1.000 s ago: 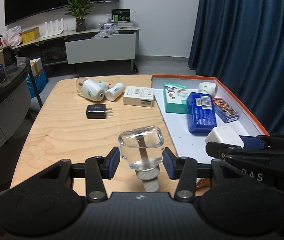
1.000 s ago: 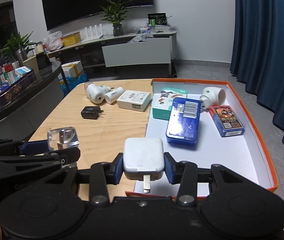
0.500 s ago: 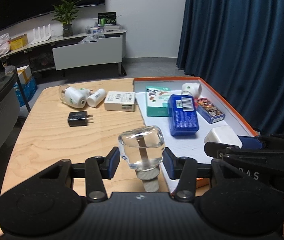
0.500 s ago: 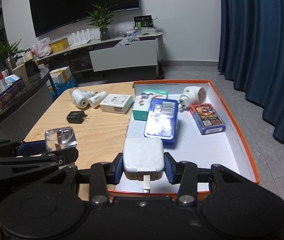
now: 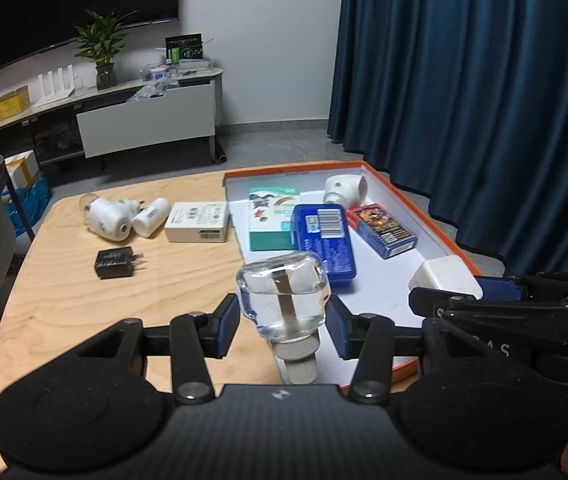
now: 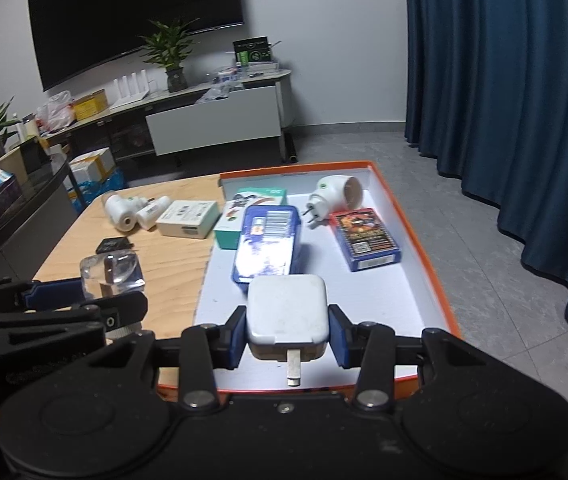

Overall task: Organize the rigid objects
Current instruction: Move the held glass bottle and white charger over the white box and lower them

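Left gripper is clamping a clear bottle, right gripper clamping a white charger, both hovering lower-centre over the tray, evidently for sorting.

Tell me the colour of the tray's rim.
Orange, around a white inside; the tray shows best in the right wrist view.

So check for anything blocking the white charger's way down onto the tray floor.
Nothing visible does. The white charger, clamped in the right gripper, hangs over bare floor at the tray's near end; the blue tin lies just beyond it.
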A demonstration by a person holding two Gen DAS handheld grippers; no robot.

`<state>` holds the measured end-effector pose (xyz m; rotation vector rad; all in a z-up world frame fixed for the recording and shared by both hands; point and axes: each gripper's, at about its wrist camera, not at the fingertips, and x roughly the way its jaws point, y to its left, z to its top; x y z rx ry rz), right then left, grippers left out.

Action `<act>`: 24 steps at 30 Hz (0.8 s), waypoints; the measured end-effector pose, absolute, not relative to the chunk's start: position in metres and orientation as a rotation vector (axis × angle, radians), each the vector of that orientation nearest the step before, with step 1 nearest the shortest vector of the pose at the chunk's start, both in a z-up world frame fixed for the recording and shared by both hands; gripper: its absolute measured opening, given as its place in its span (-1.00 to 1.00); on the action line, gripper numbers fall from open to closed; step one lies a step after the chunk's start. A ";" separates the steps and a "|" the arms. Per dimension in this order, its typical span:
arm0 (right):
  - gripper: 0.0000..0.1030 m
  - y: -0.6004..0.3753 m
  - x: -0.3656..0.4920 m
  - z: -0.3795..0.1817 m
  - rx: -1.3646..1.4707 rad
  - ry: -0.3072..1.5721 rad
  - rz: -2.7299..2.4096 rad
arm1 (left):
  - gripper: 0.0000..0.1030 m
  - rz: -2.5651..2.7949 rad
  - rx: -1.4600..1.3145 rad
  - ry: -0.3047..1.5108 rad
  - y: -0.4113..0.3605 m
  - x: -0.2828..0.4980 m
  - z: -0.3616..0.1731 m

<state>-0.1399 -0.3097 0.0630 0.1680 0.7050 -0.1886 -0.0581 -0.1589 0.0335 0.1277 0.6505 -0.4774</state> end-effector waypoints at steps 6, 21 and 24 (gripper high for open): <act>-0.01 -0.324 -0.138 0.062 0.177 0.704 -0.215 | -0.08 -0.494 0.139 0.642 -0.172 -0.054 0.035; -0.01 -0.340 -0.129 0.059 0.179 0.706 -0.237 | -0.08 -0.511 0.143 0.636 -0.190 -0.045 0.036; -0.01 -0.341 -0.127 0.059 0.178 0.706 -0.238 | -0.08 -0.512 0.144 0.637 -0.190 -0.044 0.036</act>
